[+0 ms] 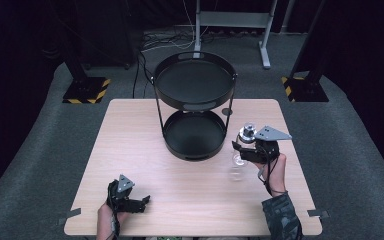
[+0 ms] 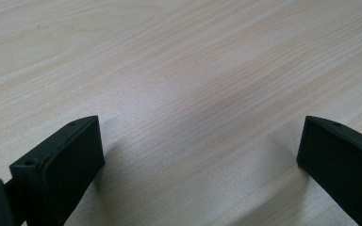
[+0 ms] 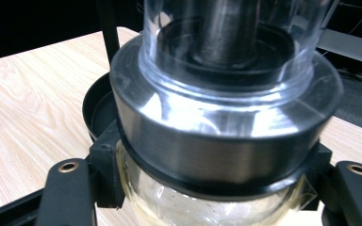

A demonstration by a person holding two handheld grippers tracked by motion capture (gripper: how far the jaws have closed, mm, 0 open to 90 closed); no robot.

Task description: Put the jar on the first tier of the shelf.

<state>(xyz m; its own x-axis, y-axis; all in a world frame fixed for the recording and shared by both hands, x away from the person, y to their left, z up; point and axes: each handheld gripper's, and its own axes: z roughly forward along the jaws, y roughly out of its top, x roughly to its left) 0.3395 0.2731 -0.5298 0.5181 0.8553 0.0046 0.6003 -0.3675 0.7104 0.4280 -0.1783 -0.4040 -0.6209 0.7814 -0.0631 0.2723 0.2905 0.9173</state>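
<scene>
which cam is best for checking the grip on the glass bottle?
Right gripper view: the glass bottle sits close up, clamped just under its metal collar. High view shows it small in the right gripper. Left gripper view shows bare table.

A lab or studio: black curtains [image 1: 25, 30], hazard-striped stand bases [image 1: 86, 91], floor cables [image 1: 165, 42]

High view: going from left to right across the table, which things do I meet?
Left gripper, resting open on the table → black two-tier tray stand → clear glass bottle with a metal top → right gripper clamped on it.
</scene>
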